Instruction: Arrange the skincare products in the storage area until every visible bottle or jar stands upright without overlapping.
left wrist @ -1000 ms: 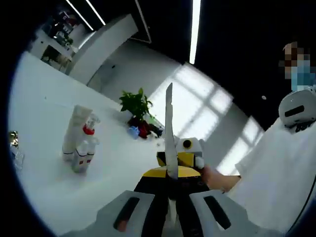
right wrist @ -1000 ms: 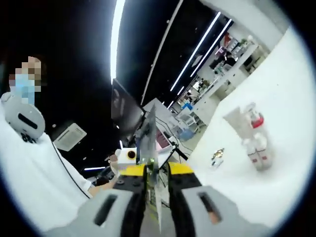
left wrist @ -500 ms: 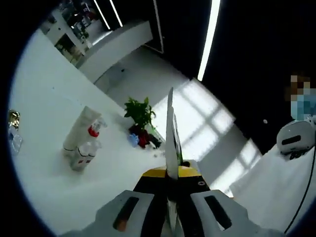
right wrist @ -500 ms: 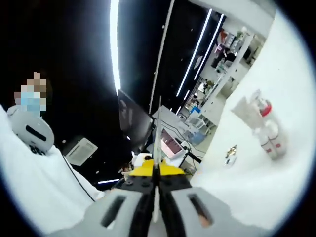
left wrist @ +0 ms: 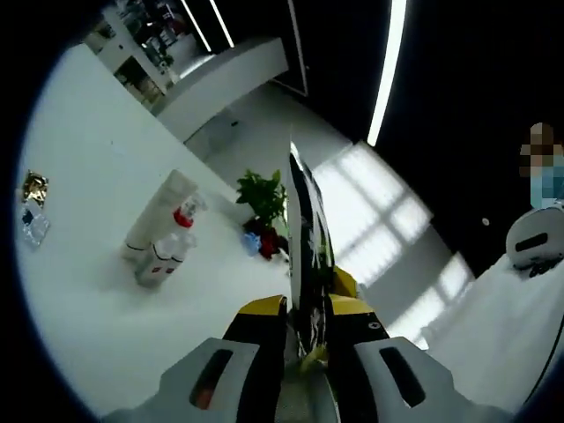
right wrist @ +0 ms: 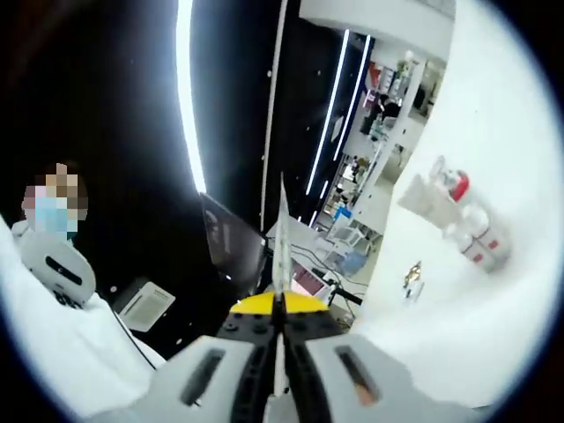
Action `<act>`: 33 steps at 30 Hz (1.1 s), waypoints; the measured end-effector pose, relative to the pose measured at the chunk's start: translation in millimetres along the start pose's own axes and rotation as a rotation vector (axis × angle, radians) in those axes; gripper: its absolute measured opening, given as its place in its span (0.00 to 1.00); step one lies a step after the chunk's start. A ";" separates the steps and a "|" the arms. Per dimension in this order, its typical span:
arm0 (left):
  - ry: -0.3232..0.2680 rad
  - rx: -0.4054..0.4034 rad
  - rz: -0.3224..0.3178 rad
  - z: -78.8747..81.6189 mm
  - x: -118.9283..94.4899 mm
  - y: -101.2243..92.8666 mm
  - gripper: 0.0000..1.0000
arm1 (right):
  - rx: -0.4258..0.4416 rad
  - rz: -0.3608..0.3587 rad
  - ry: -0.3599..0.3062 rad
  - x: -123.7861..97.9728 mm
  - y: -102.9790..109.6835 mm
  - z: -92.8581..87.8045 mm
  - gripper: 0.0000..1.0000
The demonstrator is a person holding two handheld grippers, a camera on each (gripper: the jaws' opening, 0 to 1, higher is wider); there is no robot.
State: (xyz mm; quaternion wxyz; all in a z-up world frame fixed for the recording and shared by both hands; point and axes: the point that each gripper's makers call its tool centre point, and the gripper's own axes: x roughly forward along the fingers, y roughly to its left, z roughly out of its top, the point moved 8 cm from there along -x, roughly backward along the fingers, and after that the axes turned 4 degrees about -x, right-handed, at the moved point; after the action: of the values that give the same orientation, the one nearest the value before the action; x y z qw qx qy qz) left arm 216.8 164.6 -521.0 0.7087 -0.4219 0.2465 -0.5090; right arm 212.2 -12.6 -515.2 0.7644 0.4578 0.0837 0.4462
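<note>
1. The tube (left wrist: 159, 214), the red-capped spray bottle (left wrist: 181, 231) and a small bottle (left wrist: 155, 263) stand upright in a tight cluster on the white table (left wrist: 97, 335), well ahead and to the left of the left gripper's (left wrist: 300, 348) jaws. In the right gripper view the same cluster (right wrist: 458, 220) sits far ahead and to the right of the right gripper's (right wrist: 278, 339) jaws.
2. They look close enough to touch; whether any overlaps I cannot tell.
3. A small gold-topped item (left wrist: 33, 187) and a clear one (left wrist: 35, 226) lie well apart, farther left; too small to judge whether they stand.
4. Each gripper is clenched on a thin flat sheet (left wrist: 304, 256), seen edge-on (right wrist: 280, 238) between its jaws.
5. Judgement: the cluster seems largely done; the two stray items probably remain, and neither gripper is near any product.
6. Beyond: a potted plant (left wrist: 264, 198) and a person in white (left wrist: 520, 300).
</note>
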 end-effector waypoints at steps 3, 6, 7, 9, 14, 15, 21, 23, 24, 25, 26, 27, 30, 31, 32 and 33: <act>-0.016 -0.024 -0.004 -0.5 -3.1 -0.5 0.05 | -0.017 -0.028 0.017 1.5 -2.5 -1.5 0.01; -0.038 -0.062 -0.035 0.3 -4.4 -4.2 0.00 | -0.071 -0.088 0.043 2.0 -9.0 -3.2 0.01; -0.039 -0.067 -0.039 0.3 -4.4 -4.7 0.00 | -0.078 -0.084 0.045 3.0 -8.0 -3.4 0.01; -0.050 -0.066 -0.041 0.1 -4.4 -5.3 0.00 | -0.091 -0.094 0.051 4.0 -8.7 -3.2 0.01; -0.067 -0.094 -0.040 -1.9 -5.0 -2.7 0.00 | -0.157 -0.133 0.093 5.8 -11.5 -4.8 0.01; -0.070 -0.098 -0.041 -2.3 -4.9 -2.8 0.00 | -0.161 -0.135 0.096 5.8 -11.9 -5.1 0.01; -0.088 -0.108 -0.028 -3.4 -6.3 -0.2 0.00 | -0.197 -0.156 0.106 7.4 -15.3 -6.7 0.04; -0.092 -0.111 -0.008 -4.0 -8.0 3.3 0.00 | -0.245 -0.172 0.118 8.3 -16.6 -6.1 0.07; -0.095 -0.111 0.000 -4.3 -9.0 4.8 0.00 | -0.265 -0.177 0.138 8.3 -17.9 -6.1 0.08; -0.098 -0.118 0.009 -4.7 -10.3 6.8 0.00 | -0.291 -0.173 0.157 8.9 -18.0 -6.4 0.11; -0.100 -0.123 0.015 -5.0 -11.0 8.1 0.00 | -0.303 -0.171 0.161 9.8 -17.4 -6.2 0.14; -0.104 -0.126 0.024 -5.4 -12.2 10.5 0.00 | -0.311 -0.169 0.164 11.0 -16.5 -6.1 0.17; -0.117 -0.142 0.046 -5.8 -14.7 16.6 0.00 | -0.343 -0.169 0.183 13.0 -17.6 -6.1 0.26; -0.123 -0.146 0.052 -5.6 -15.4 18.5 0.00 | -0.349 -0.170 0.195 13.9 -18.4 -6.6 0.29; -0.130 -0.156 0.061 -5.5 -16.3 21.3 0.00 | -0.350 -0.170 0.203 14.4 -19.4 -7.0 0.30; -0.135 -0.161 0.065 -5.3 -16.8 23.0 0.00 | -0.350 -0.174 0.211 14.9 -20.4 -7.5 0.32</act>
State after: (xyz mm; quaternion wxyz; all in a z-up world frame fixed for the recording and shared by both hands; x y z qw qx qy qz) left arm 218.4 181.3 -544.6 0.7035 -0.5026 0.2518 -0.4349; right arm 229.2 -0.4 -531.1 0.8548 0.2599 0.1238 0.4318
